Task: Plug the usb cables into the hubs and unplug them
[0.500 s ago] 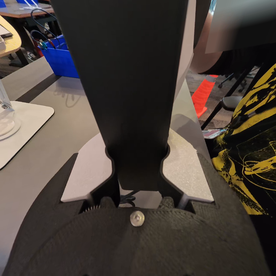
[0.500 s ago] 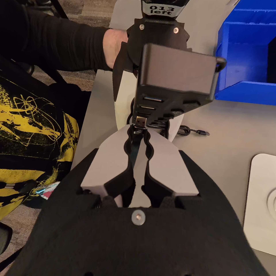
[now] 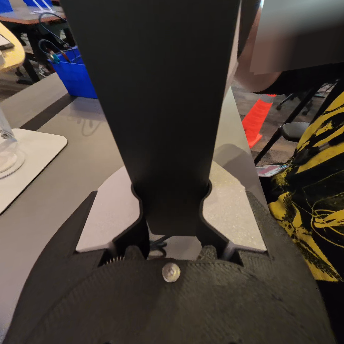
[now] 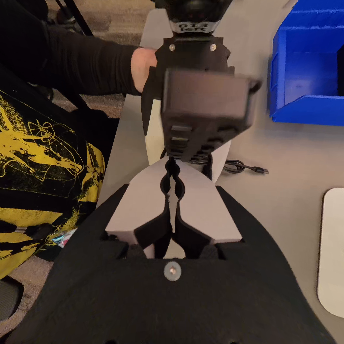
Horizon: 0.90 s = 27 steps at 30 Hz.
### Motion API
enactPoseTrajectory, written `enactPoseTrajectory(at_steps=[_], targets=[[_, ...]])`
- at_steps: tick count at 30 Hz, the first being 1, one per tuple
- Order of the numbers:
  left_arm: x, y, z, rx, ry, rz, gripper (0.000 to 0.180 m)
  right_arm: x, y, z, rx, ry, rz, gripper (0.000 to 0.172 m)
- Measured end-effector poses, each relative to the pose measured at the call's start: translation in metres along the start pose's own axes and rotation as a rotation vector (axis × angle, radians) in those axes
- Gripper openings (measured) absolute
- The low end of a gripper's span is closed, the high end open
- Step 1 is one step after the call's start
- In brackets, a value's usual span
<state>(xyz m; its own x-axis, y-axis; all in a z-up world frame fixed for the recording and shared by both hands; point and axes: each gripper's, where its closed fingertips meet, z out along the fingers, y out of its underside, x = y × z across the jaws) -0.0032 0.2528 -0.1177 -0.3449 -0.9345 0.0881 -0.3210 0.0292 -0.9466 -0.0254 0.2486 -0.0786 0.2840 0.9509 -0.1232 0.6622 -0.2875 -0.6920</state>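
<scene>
The black rectangular plastic USB hub (image 3: 163, 93) is clamped in the left gripper (image 3: 171, 188), with the fingers (image 3: 115, 204) pressed on both sides. It's held up off the grey counter (image 4: 279, 195), port face tilted toward the right gripper (image 4: 171, 164). That one's fingers are closed tip to tip just under the lowest port, and no plug can be made out between them. A thin black USB cable (image 4: 240, 167) is seen lying on the counter behind the hub. For a clean plug-in, a plug should probably be gripped squarely by its body and lined up flat with the slot while the hub is kept steady.
</scene>
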Motion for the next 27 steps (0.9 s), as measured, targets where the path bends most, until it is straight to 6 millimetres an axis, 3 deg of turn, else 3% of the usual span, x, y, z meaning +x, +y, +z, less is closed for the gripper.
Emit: enactPoseTrajectory(at_steps=[4,7,11,16,21,27], targets=[[-0.003,0.016,0.002,-0.069,-0.012,0.001,0.065,0.015,0.027,-0.003,-0.048,0.116,0.042,0.000],[-0.005,0.022,-0.001,-0.094,-0.019,0.005,0.065,0.001,0.061,-0.001,-0.070,0.151,0.114,0.000],[-0.011,0.016,-0.010,-0.059,-0.031,-0.010,0.065,-0.036,0.120,0.035,-0.149,0.171,0.245,0.020],[-0.012,0.015,-0.013,-0.060,-0.047,-0.004,0.065,-0.049,0.171,0.075,-0.231,0.301,0.357,0.025],[-0.010,0.011,-0.015,-0.059,-0.057,0.008,0.065,-0.045,0.188,0.088,-0.281,0.412,0.370,0.021],[-0.008,0.006,-0.018,-0.045,-0.053,0.020,0.065,-0.046,0.185,0.092,-0.152,0.377,0.437,0.013]])
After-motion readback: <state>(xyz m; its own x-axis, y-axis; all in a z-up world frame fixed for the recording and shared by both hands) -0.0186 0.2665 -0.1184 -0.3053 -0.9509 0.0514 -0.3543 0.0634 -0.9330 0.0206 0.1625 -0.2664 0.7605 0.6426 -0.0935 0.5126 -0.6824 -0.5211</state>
